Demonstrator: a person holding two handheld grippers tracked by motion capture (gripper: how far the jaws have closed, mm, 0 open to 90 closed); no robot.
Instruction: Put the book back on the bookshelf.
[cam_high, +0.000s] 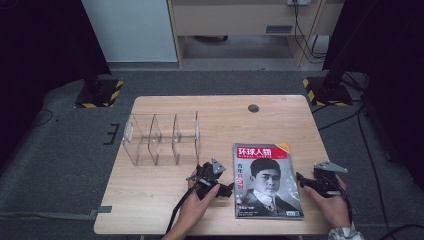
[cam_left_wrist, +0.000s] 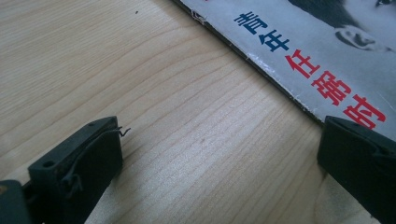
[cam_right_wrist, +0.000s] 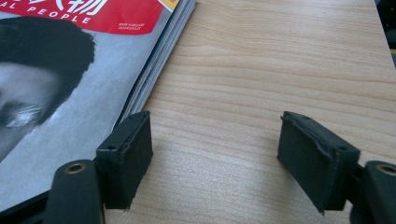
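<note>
A magazine (cam_high: 267, 181) lay flat, cover up, on the near right part of the wooden table (cam_high: 165, 192), with a portrait and a red title band on its cover. The left gripper (cam_high: 227, 190) sat just at the magazine's left edge, low over the table, held by the person's left hand (cam_high: 197, 205). In the left gripper view its jaws stood spread wide, bare wood between them; one jaw was over the wood and the other reached onto the magazine's (cam_left_wrist: 327, 51) spine edge, though whether it touched was unclear. The right gripper (cam_high: 301, 178) was at the magazine's right edge, held by the right hand (cam_high: 335, 205). In the right gripper view its jaws were also spread, gripping nothing; one jaw sat over the magazine's (cam_right_wrist: 70, 88) page edge, the other over bare table (cam_right_wrist: 261, 70). Contact with the pages could not be told. A clear acrylic divider rack (cam_high: 162, 139) stood on the table's left half, well apart from the magazine, beyond the left gripper. A dark round hole (cam_high: 253, 108) showed near the table's far edge.
</note>
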